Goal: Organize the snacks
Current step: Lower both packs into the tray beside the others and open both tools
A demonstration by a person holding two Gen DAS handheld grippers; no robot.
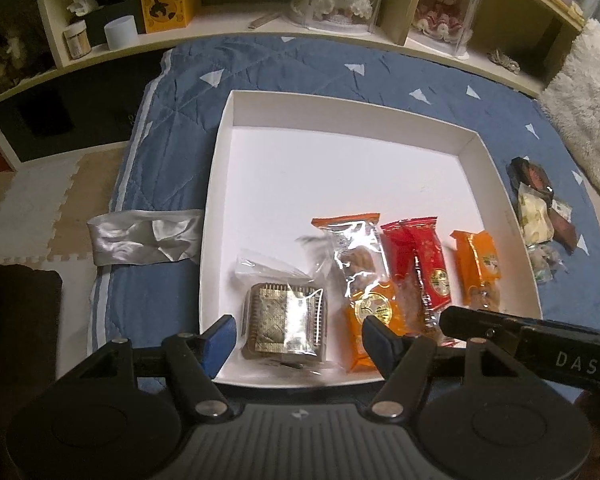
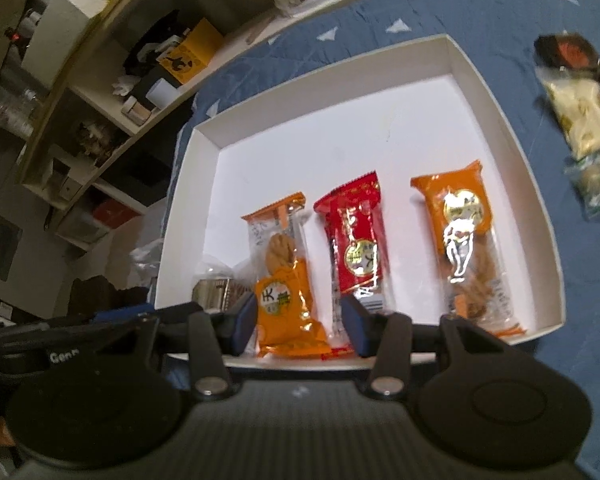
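The left gripper (image 1: 300, 340) is hanging with its jaws spread wide and gripping nothing, straddling a square cake in clear wrap (image 1: 286, 322) at the near edge of the white box (image 1: 340, 120). The right gripper (image 2: 298, 326) is likewise standing open and empty, its blue fingers (image 2: 358, 326) flanking the near end of an orange cookie packet (image 2: 288, 280). Beside it in the box are lying a red packet (image 2: 358, 240) and another orange packet (image 2: 470, 240), while more snacks (image 1: 540, 216) are sitting on the blue quilt (image 1: 300, 64) just outside the box's right wall.
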